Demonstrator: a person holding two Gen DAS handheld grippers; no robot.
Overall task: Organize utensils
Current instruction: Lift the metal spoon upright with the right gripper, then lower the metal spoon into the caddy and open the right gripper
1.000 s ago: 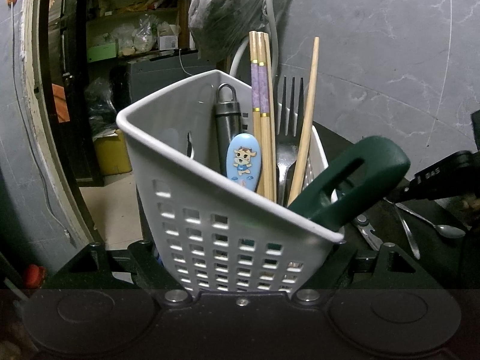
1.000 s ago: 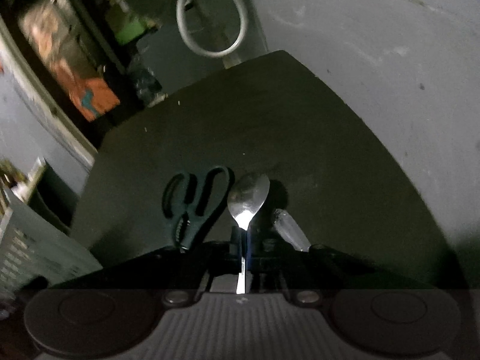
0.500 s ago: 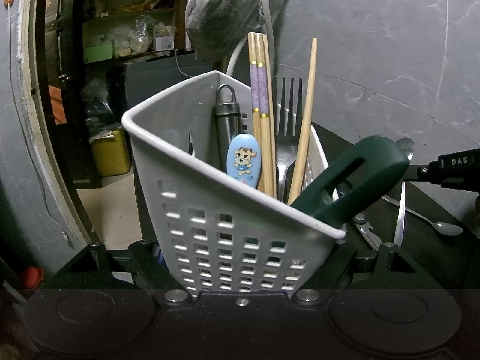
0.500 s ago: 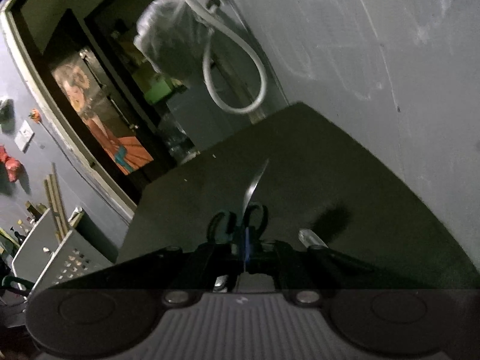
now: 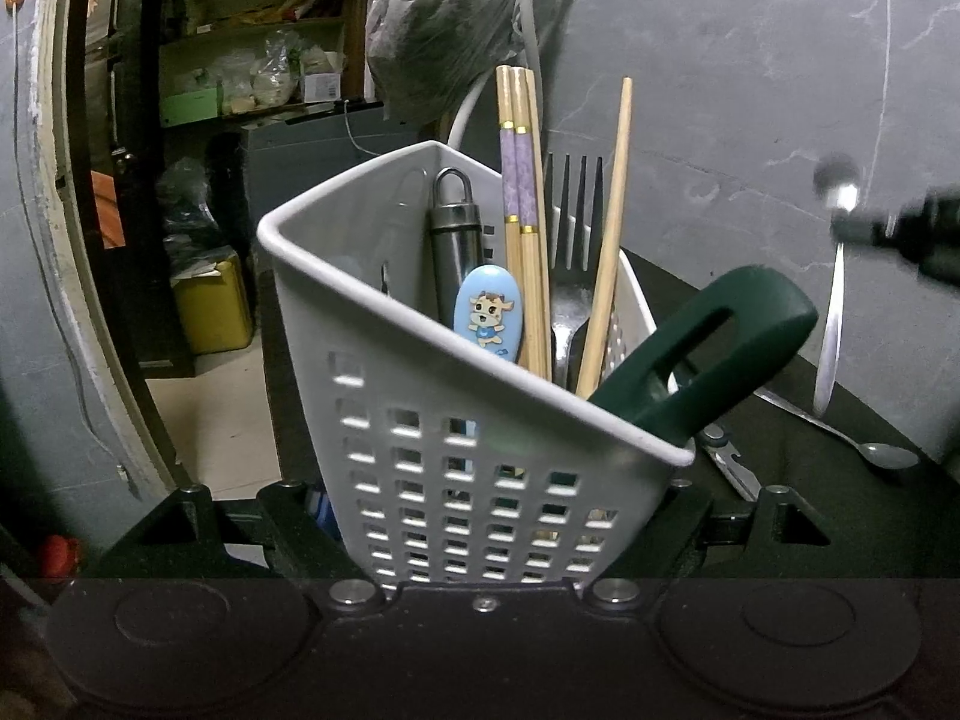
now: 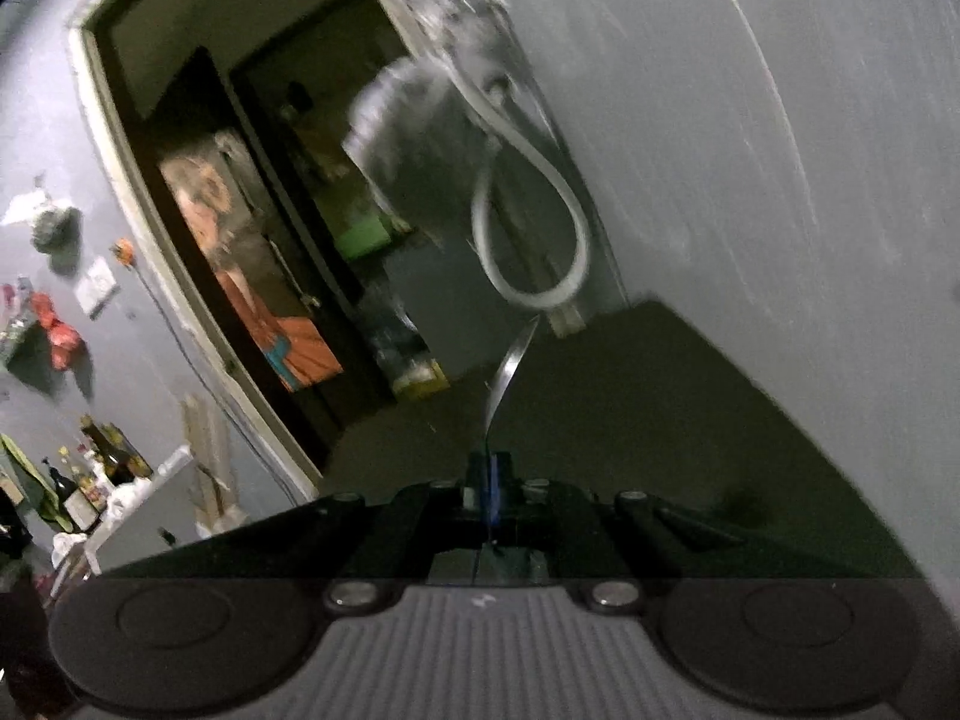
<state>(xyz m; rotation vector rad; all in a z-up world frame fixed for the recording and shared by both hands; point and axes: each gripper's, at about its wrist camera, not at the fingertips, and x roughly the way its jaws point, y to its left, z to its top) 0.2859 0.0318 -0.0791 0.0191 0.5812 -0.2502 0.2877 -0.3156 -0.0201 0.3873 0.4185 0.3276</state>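
My left gripper [image 5: 480,516] is shut on a grey slotted utensil basket [image 5: 456,420], its fingers [image 5: 192,516] pressing the lower sides. The basket holds chopsticks [image 5: 525,192], a black fork [image 5: 573,198], a blue cartoon-printed handle [image 5: 487,315], a steel handle [image 5: 455,228] and a dark green handle [image 5: 708,360]. My right gripper [image 6: 489,471] is shut on a metal spoon [image 6: 510,372], seen edge-on above the dark table [image 6: 660,420]. In the left wrist view that spoon [image 5: 834,324] hangs at the far right from the blurred right gripper [image 5: 900,234], apart from the basket.
A second spoon [image 5: 882,453] lies on the table right of the basket. Scissors [image 5: 726,468] lie partly hidden behind it. A grey wall with a hose [image 6: 540,240] and a hanging bag [image 5: 438,24] stands behind; a dark doorway [image 6: 240,210] opens at the left.
My right gripper has risen and tipped upward with the spoon, so the scissors and table front dropped out of its view. The left gripper and basket have stayed put.
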